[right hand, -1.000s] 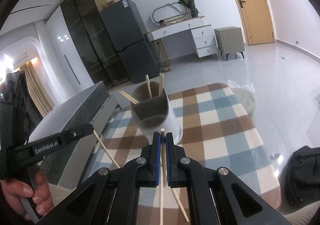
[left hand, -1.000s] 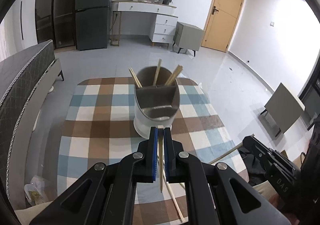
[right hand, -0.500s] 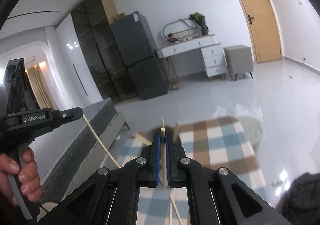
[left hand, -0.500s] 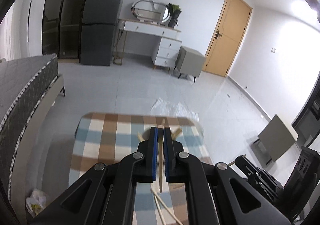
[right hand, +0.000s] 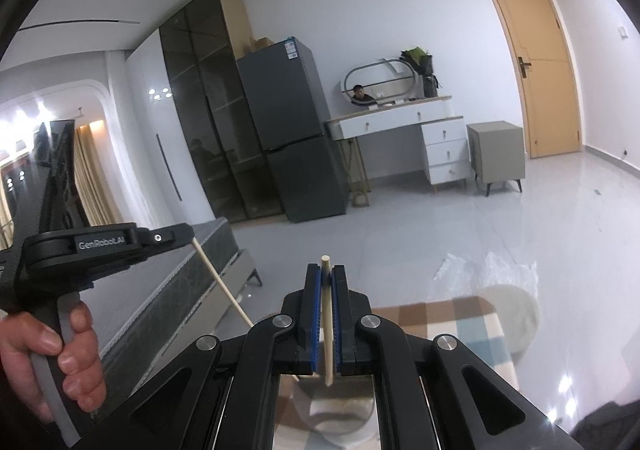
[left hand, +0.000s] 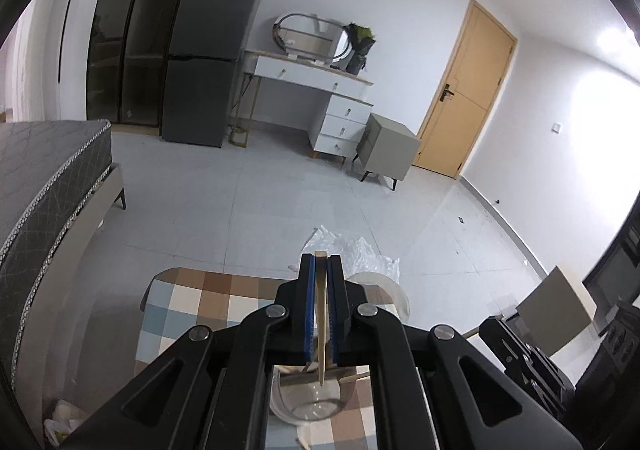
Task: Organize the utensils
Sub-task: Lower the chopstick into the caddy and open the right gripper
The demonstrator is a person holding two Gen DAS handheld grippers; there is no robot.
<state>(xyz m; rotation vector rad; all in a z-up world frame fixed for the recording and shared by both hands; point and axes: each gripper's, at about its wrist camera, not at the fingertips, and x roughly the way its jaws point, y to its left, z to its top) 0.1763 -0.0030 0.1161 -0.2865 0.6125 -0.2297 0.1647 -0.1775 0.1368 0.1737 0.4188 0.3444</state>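
My left gripper (left hand: 320, 261) is shut on a wooden chopstick (left hand: 321, 314) that hangs point down between its blue pads. Below it, through the gap behind the fingers, shows the rim of the grey and white utensil holder (left hand: 308, 400) on the checked tablecloth (left hand: 192, 302). In the right wrist view my right gripper (right hand: 326, 273) is shut on a second chopstick (right hand: 328, 324), also above the holder (right hand: 336, 410). The left gripper (right hand: 176, 236) appears there at the left, held by a hand (right hand: 60, 362), its chopstick (right hand: 224, 286) slanting down towards the holder.
A grey bed (left hand: 44, 186) runs along the left of the table. Crumpled clear plastic (left hand: 352, 250) lies on the floor beyond the table's far edge, beside a pale round stool (right hand: 508, 314). A fridge (left hand: 208, 50), white dresser and door stand at the far wall.
Both grippers have risen with their chopsticks still gripped. The holder has slid from the middle of each view to beneath the fingers, and more of the room now shows.
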